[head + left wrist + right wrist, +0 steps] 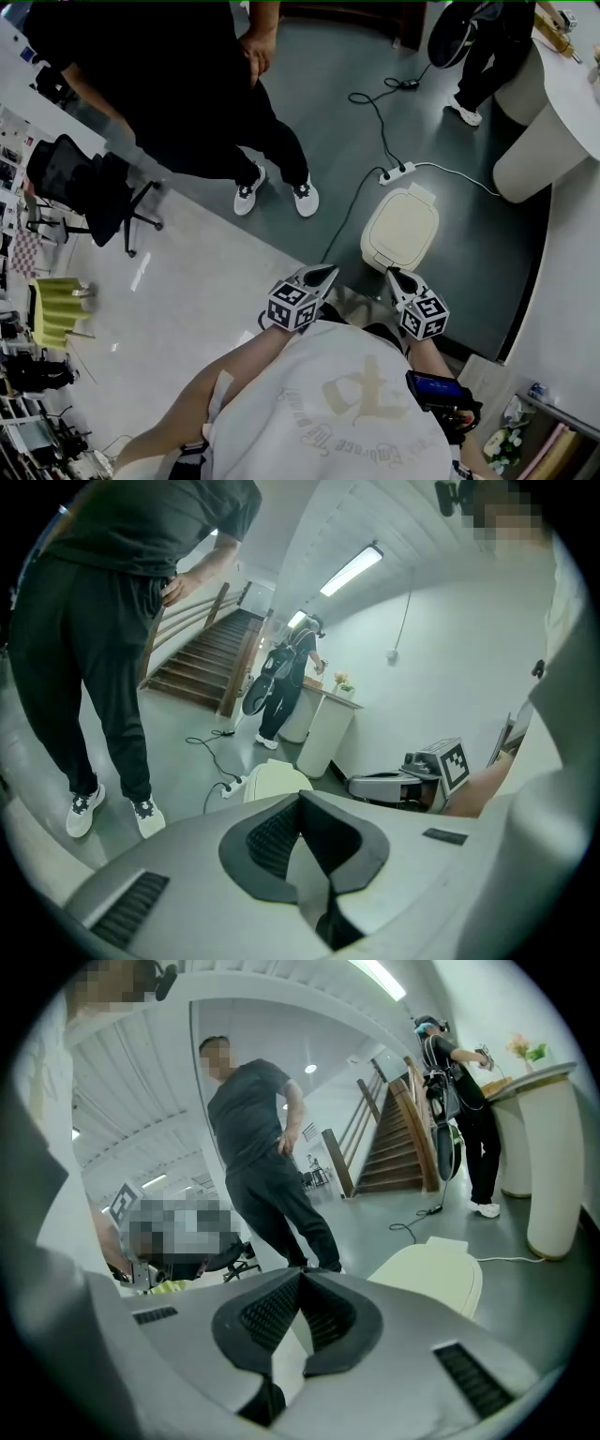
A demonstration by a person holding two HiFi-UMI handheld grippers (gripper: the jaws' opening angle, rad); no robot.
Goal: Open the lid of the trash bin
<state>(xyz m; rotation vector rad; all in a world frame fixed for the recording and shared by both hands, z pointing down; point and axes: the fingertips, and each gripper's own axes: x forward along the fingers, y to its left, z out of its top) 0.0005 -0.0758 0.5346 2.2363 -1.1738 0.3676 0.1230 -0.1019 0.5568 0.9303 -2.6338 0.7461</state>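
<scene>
The 1 trash bin (pixel 399 234) stood on the floor just ahead of the 2 grippers, its lid (pixel 409 210) shut. The left gripper (pixel 325 275) and the right gripper (pixel 395 277) each had jaws pressed together, holding nothing. Those closed tips could likely skid off the smooth lid, or shove the bin back onto the 1 power strip (pixel 397 172) behind it. 2 bystanders (pixel 187 84) stood nearby.
</scene>
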